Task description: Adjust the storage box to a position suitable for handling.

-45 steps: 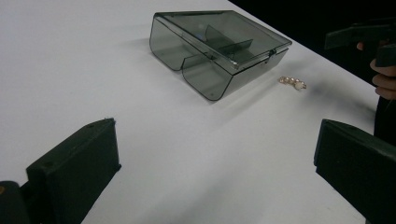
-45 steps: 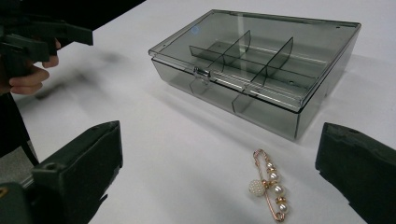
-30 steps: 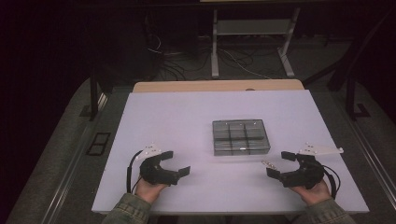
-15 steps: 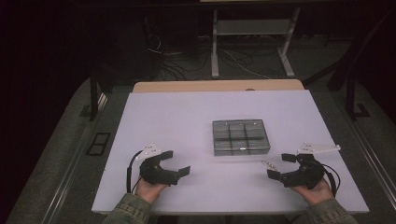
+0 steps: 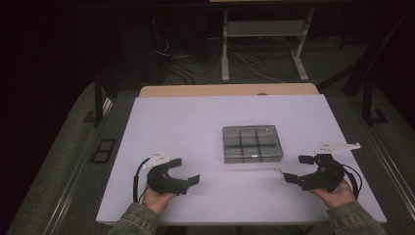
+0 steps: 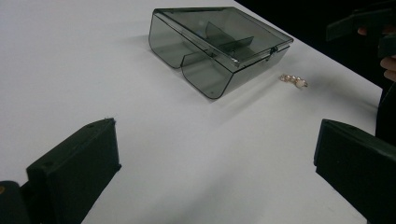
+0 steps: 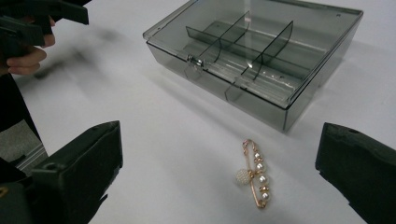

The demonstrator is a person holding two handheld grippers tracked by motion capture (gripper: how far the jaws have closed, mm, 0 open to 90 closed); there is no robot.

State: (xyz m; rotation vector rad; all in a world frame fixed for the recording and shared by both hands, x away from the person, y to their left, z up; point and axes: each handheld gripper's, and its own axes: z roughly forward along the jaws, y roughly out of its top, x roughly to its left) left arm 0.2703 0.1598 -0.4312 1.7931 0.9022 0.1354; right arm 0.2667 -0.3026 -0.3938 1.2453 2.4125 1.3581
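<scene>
R hand-held gripper jaws wide apart, empty, pearl brooch just ahead at 12. L hand-held gripper likewise released. Closed smoke box mid-desk.

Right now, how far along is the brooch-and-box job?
Barely started. Done: nothing visible; the smoky compartment box sits with its lid shut and latched. In hand: nothing; the right hand-held gripper is open, aimed at the pearl brooch lying on the white table in front of the box. The left hand-held gripper is open and apart from both. Left, probably: grasp the brooch, open the lid, place it in a compartment.
</scene>
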